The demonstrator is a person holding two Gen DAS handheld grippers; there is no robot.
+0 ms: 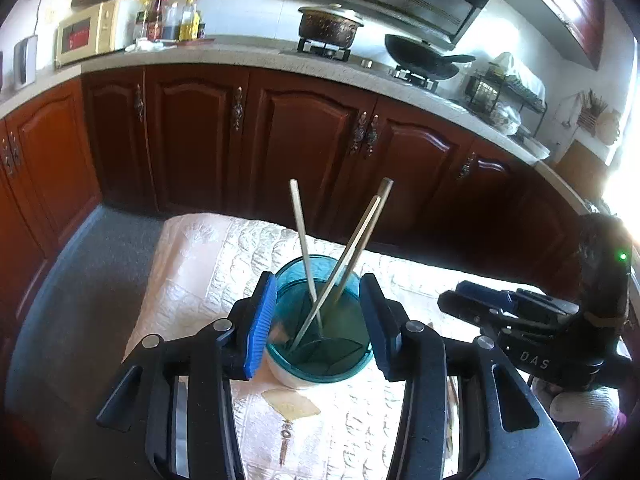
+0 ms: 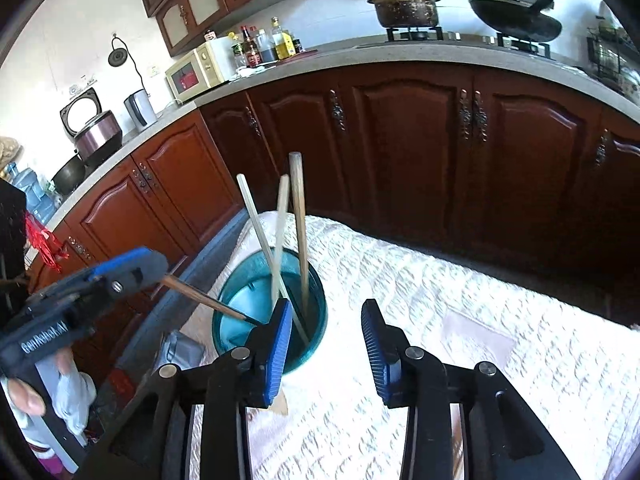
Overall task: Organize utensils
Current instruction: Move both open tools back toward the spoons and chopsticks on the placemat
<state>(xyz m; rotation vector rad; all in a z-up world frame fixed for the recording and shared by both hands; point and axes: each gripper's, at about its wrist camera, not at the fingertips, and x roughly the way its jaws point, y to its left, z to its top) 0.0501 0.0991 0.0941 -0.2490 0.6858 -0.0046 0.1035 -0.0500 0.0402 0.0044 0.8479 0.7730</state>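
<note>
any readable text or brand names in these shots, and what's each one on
"DAS": white letters on the black body of the right gripper, left wrist view.
"GenRobot.AI": on the body of the left gripper, right wrist view; its last letters are partly blurred.
Bottle labels and microwave front: too small to read.

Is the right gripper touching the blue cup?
Cannot tell. In the right wrist view, the right gripper has one open finger overlapping the blue cup; no gap or contact shows.
</note>
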